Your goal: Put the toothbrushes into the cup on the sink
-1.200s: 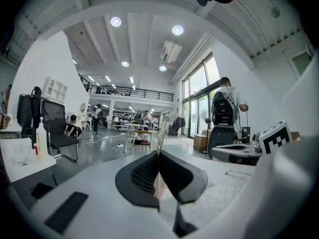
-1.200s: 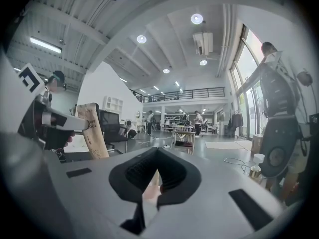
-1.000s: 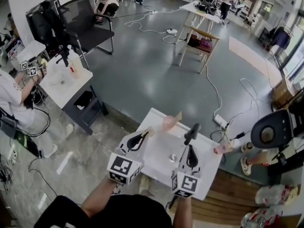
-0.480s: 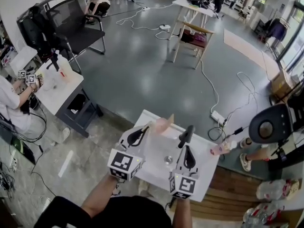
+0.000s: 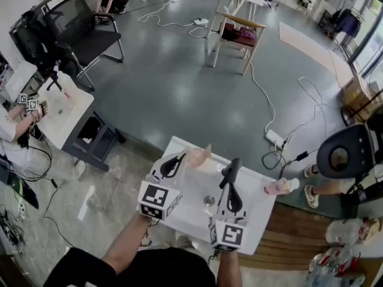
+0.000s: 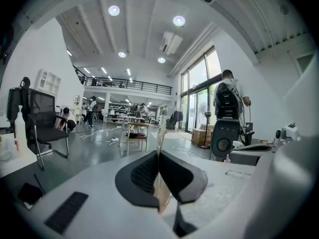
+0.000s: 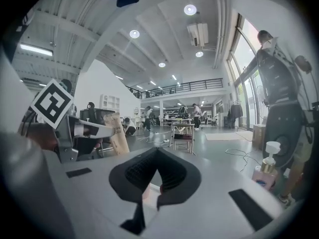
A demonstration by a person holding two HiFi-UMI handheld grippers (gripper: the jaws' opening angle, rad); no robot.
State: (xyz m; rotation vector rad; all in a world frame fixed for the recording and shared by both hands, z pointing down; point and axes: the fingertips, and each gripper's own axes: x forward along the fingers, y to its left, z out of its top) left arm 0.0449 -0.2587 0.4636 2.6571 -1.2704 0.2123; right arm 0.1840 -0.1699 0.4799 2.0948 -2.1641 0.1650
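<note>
Tan packet [image 7: 117, 136] gripped by left gripper [image 6: 158, 156]: edge-on there, broadside from closed right gripper [image 7: 157, 153].

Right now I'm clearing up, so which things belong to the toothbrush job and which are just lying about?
Job: tan paper pack (likely toothbrushes), clamped in left gripper; white sink.
Lying about: pink pump bottle; wooden chair; power strip.

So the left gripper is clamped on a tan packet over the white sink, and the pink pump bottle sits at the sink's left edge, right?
No. The pink pump bottle sits at the sink's right edge, as the head view shows. The left gripper is indeed clamped on the tan packet over it.
</note>
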